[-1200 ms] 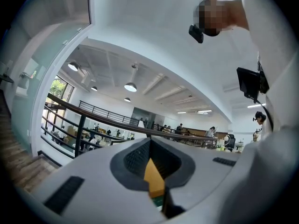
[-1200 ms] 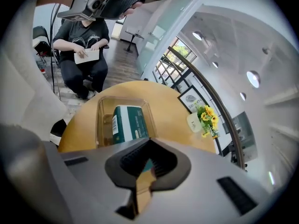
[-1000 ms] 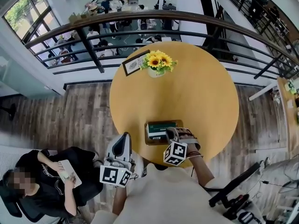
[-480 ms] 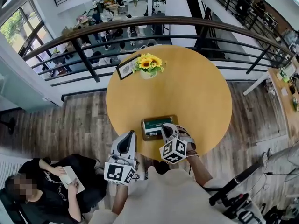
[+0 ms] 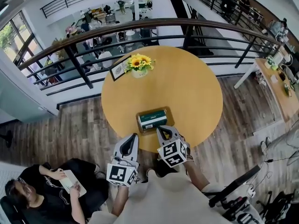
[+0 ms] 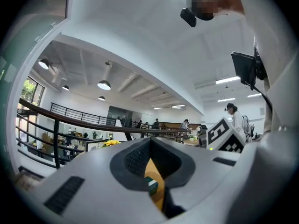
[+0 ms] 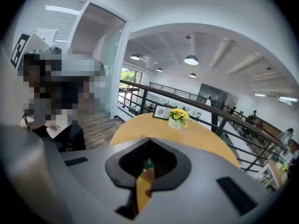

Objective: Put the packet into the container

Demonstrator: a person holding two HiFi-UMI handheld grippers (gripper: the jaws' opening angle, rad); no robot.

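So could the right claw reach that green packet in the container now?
Probably yes: the right claw hovers just beside the container, the green packet lies uncovered inside, and nothing stands between them. Its jaws are shut, so they'd need to open first.

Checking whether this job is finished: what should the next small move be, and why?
Probably none beyond resting both aside: the green packet already lies inside the brown container, and the left hand-held gripper and right hand-held gripper hang shut and empty by the near edge of the table.
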